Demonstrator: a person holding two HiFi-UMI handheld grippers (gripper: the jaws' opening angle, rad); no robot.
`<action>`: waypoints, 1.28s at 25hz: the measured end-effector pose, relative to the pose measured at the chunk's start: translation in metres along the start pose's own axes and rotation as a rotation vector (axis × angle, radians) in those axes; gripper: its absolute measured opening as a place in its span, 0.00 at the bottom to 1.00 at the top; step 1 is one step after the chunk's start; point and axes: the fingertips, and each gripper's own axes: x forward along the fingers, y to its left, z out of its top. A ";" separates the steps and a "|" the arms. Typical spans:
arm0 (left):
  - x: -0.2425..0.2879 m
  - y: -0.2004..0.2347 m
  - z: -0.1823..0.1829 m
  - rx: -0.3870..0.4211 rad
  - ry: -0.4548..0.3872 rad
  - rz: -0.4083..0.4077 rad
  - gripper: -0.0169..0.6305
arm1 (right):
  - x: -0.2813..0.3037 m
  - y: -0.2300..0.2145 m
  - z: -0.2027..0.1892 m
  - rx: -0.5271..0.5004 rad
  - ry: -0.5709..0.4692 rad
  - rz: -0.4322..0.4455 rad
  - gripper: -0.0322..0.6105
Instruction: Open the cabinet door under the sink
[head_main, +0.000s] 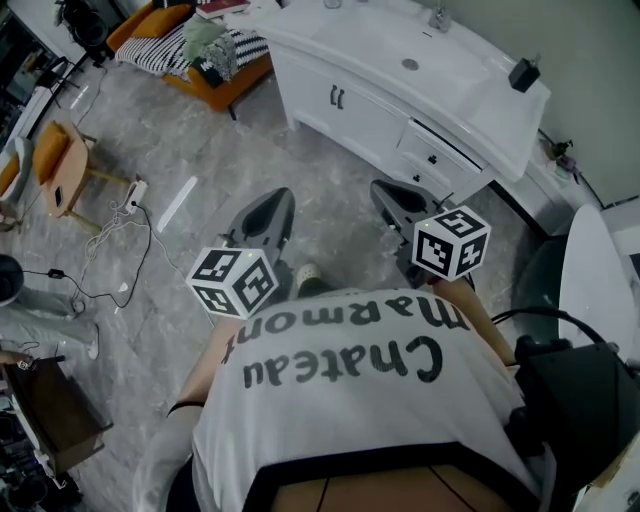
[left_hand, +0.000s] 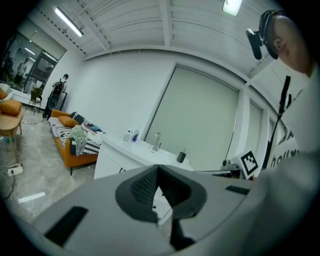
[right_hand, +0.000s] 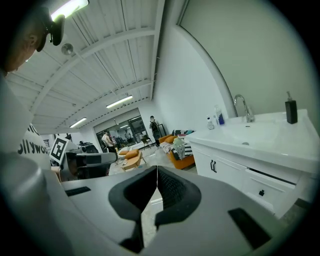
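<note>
The left tool (head_main: 274, 212) and right tool (head_main: 392, 200) are both clamped shut on nothing. The white cabinet door with a black handle (head_main: 318, 90) stands far ahead under the white sink (head_main: 380, 48). Move closer, open one tool, then grip the handle squarely.

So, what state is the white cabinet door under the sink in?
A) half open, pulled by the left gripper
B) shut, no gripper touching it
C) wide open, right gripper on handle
B: the white cabinet door sits flush; the left gripper and right gripper hang short of it.
</note>
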 end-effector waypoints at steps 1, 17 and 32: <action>0.002 0.005 0.004 0.000 0.001 -0.004 0.04 | 0.005 0.000 0.003 0.000 -0.001 -0.006 0.07; 0.039 0.074 0.041 0.005 0.018 -0.063 0.04 | 0.078 -0.010 0.034 -0.010 -0.001 -0.060 0.07; 0.088 0.138 0.069 0.005 0.040 -0.123 0.04 | 0.142 -0.035 0.057 -0.004 -0.012 -0.140 0.07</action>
